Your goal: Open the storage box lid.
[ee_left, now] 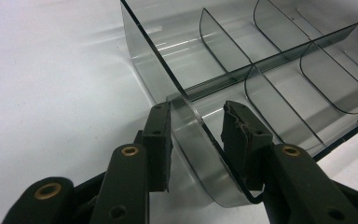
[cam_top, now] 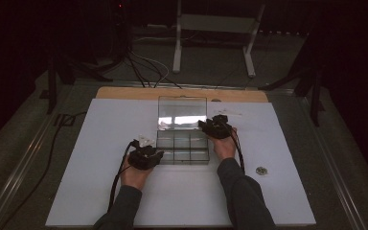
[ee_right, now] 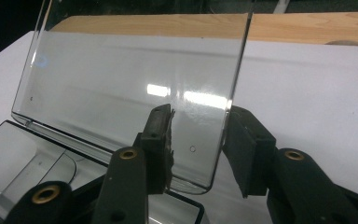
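Clear plastic compartment box [cam_top: 182, 147] sits mid-desk [cam_top: 100, 191], lid [cam_top: 182, 112] upright, compartments empty. Left tool [ee_left: 196, 122] straddles the box's corner wall, pads not pressing; right tool [ee_right: 199, 126] loosely straddles the lid edge. Opening looks done; filling remains.

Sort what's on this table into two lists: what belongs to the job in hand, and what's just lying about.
In the job:
- clear compartment box, its corner wall between the left gripper jaws
- its lid, raised, its edge between the right gripper jaws

Lying about:
- small round object at the right on the white board
- clear scraps left of the box
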A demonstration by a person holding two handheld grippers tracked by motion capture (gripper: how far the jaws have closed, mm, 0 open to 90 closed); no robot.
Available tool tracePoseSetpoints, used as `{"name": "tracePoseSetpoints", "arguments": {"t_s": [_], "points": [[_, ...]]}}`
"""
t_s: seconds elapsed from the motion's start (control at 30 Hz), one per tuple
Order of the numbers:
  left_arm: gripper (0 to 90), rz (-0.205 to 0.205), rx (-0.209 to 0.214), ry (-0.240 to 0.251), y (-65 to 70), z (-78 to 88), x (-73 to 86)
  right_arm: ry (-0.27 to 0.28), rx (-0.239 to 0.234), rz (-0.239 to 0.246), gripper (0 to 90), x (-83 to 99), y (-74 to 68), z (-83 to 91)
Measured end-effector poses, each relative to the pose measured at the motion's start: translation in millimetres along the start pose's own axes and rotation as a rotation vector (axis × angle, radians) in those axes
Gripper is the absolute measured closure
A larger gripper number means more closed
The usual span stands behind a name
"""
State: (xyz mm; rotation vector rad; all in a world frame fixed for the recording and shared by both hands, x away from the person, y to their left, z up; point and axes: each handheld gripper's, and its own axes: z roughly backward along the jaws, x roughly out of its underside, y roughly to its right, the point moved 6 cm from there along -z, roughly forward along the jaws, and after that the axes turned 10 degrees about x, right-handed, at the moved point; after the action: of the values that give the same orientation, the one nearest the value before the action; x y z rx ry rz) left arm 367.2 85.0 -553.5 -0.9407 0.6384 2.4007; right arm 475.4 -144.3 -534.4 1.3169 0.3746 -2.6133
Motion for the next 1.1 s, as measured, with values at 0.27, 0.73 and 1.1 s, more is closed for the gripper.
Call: {"name": "tracePoseSetpoints", "arguments": {"t_s": [0.27,0.73,1.1], "points": [[65.5,0.0,0.001,0.002,-0.1,0.0,0.2,-0.008,0.01,-0.016,58.9,2.1,0.2,-1.3],[65.5,0.003,-0.002,0.002,0.7,0.2,0.3,-0.037,0.036,0.003,59.5,10.0,0.5,-5.7],[64.9,0.007,0.011,0.003,0.1,0.0,0.5,-0.035,0.044,0.011,57.2,9.7,0.9,-5.3]]}}
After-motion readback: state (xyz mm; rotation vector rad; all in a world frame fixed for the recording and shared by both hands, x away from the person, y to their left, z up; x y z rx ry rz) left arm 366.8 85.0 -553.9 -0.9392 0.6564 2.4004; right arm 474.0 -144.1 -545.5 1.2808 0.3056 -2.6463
